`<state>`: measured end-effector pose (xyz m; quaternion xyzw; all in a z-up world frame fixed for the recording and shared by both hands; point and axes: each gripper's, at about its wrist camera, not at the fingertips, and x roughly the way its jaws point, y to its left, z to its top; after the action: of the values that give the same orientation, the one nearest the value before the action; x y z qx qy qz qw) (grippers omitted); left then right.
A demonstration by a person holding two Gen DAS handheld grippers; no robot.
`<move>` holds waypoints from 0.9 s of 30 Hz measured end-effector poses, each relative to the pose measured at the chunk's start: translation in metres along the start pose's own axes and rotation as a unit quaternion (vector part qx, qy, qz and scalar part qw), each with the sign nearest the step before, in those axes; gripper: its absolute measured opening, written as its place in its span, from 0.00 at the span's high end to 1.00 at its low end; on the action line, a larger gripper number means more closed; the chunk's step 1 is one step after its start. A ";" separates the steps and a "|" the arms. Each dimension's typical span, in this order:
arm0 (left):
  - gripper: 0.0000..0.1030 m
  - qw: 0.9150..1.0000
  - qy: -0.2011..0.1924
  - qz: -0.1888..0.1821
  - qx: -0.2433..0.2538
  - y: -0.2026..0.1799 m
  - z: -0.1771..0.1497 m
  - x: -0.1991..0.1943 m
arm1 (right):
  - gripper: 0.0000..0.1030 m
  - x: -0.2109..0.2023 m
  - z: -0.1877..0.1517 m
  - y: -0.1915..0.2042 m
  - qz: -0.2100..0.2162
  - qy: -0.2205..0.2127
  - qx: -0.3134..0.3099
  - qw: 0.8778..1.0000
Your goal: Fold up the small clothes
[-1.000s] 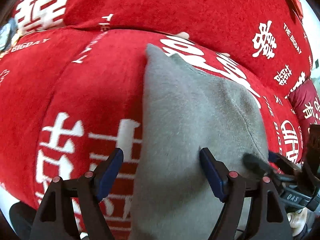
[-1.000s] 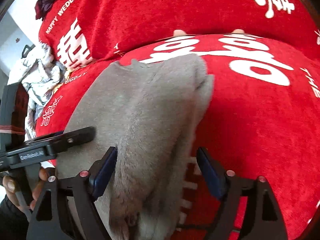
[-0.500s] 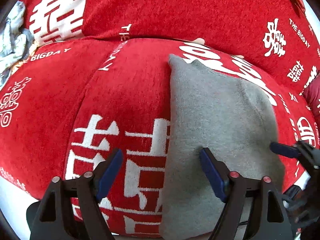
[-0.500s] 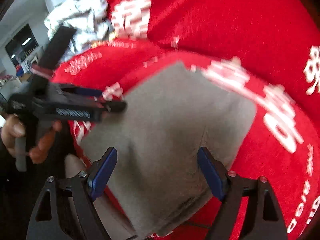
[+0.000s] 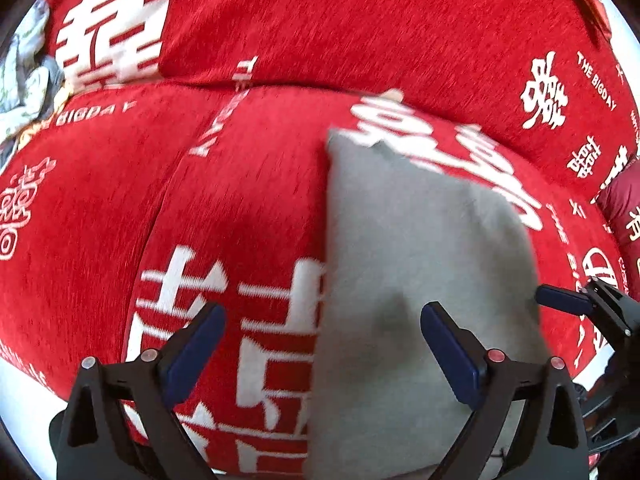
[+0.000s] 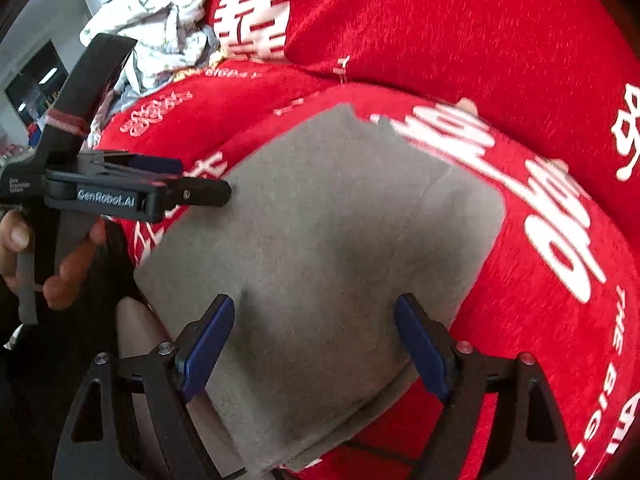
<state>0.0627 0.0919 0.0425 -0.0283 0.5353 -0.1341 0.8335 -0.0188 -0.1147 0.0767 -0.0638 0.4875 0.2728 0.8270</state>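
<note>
A grey knitted garment (image 5: 420,248) lies folded flat in a rough rectangle on the red sofa cover (image 5: 240,208). My left gripper (image 5: 322,314) hovers over the garment's left edge with its jaws opening; the pads touch nothing. Over the near part of the same garment (image 6: 332,240), my right gripper (image 6: 314,304) is open and its blue pads are clear of the cloth. From the right wrist view the left gripper (image 6: 204,180) shows side-on at the garment's left edge, held by a hand (image 6: 68,268). The right gripper's finger (image 5: 560,304) shows at the garment's right edge.
The red cover (image 6: 560,240) carries white characters, and the sofa back (image 5: 360,20) rises behind. A heap of pale patterned clothes (image 6: 160,28) lies at the far left of the sofa. A dark red cushion (image 5: 624,208) sits at the right.
The grey garment, bunched between the right jaws a second ago, now lies flat. The right gripper has rolled and drawn back. The left jaws have spread wider and pulled back a little.
</note>
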 end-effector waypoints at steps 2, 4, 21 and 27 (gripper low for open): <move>0.04 1.000 0.002 0.017 0.017 -0.009 0.005 0.005 | 0.15 0.002 0.007 -0.005 -0.009 0.003 -0.009 1.000; 0.04 0.998 0.015 0.047 0.036 -0.015 0.006 0.018 | 0.15 0.010 0.012 -0.011 -0.011 0.013 -0.012 1.000; 0.04 0.996 0.047 0.057 0.054 -0.024 0.013 0.043 | 0.14 0.033 0.034 -0.036 -0.001 0.044 -0.027 0.999; 0.04 0.996 0.057 0.048 0.049 -0.022 0.018 0.045 | 0.03 0.058 0.036 -0.064 0.009 0.055 0.013 0.998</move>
<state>0.0925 0.0572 0.0146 0.0455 0.5756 -0.1216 0.8073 0.0640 -0.1327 0.0359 -0.0634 0.5363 0.2700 0.7972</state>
